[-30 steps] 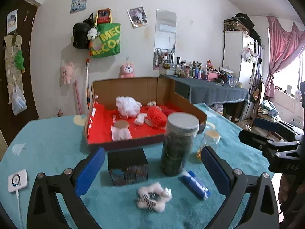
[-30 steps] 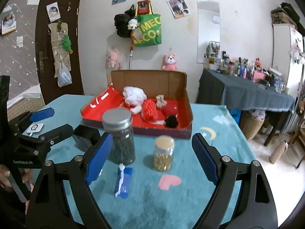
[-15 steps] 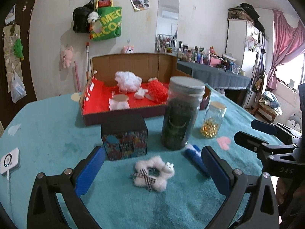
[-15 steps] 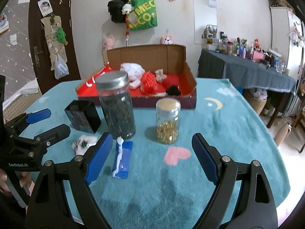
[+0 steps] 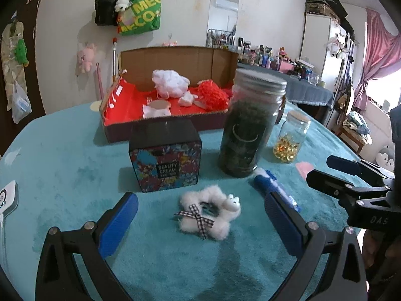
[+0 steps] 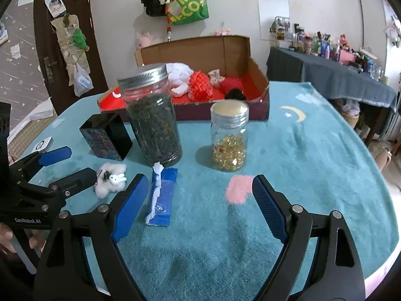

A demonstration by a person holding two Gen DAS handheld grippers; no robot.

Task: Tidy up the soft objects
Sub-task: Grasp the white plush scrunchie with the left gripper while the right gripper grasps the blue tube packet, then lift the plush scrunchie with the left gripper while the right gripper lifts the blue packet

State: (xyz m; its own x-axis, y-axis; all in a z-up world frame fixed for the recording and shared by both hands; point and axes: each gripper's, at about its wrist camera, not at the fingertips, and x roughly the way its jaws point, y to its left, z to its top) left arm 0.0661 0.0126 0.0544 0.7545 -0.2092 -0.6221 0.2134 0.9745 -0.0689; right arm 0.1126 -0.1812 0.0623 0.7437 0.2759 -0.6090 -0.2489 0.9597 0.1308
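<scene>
Left wrist view: my left gripper hangs spread wide and empty, the fluffy white scrunchie lying at twelve o'clock between its pads, bow nearest. My right gripper, likewise agape, sits farther off.

The left gripper has matte black, triangular-framed arms with cut-out windows, silver round screws at the joints and ribbed blue pads on its fingers. The right gripper is built the same: black frame, silver screws, blue textured fingers. White lettering marks the black side bodies
</scene>
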